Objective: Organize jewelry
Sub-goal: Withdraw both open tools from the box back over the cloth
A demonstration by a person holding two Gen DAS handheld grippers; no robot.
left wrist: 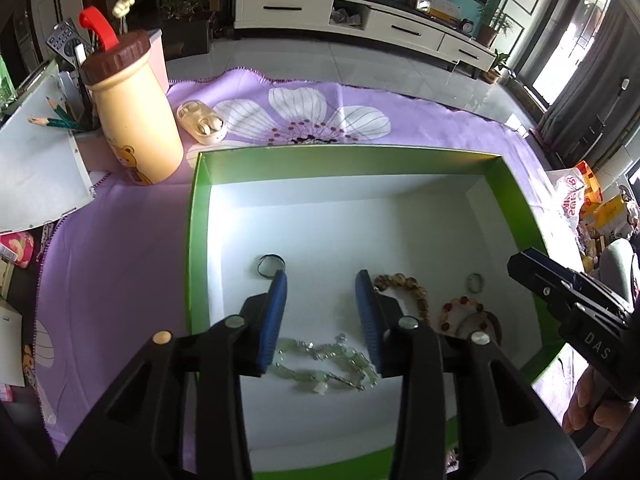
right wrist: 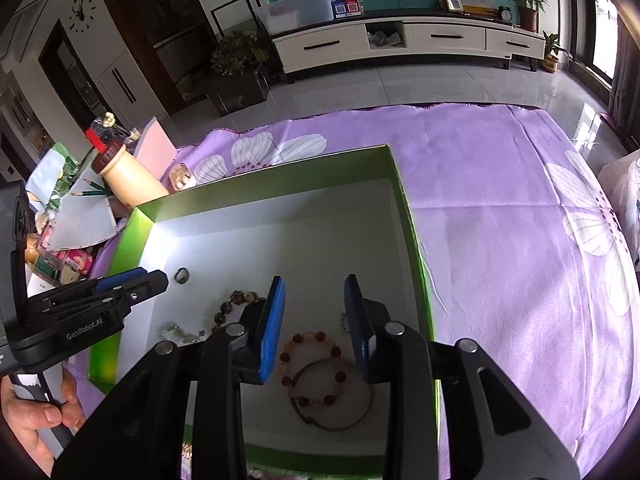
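Note:
A green box [left wrist: 198, 216] with a white floor sits on the purple cloth and holds the jewelry. My left gripper [left wrist: 322, 276] is open above a pale green bead necklace [left wrist: 320, 372], with a dark ring [left wrist: 270, 264] just past its left finger. A brown bead bracelet [left wrist: 404, 286] and a small ring [left wrist: 475, 282] lie to the right. My right gripper [right wrist: 312, 280] is open and empty above a red-and-peach bead bracelet [right wrist: 312, 368] and a thin bangle [right wrist: 336, 420]. The box also shows in the right wrist view [right wrist: 408, 216].
A cream bottle with a brown lid [left wrist: 132, 120], an open earbud case [left wrist: 202, 122], a pencil holder [left wrist: 80, 128] and papers stand left of the box. Purple flowered cloth [right wrist: 520, 240] spreads to the right. Snack bags [left wrist: 580, 196] lie at the far right.

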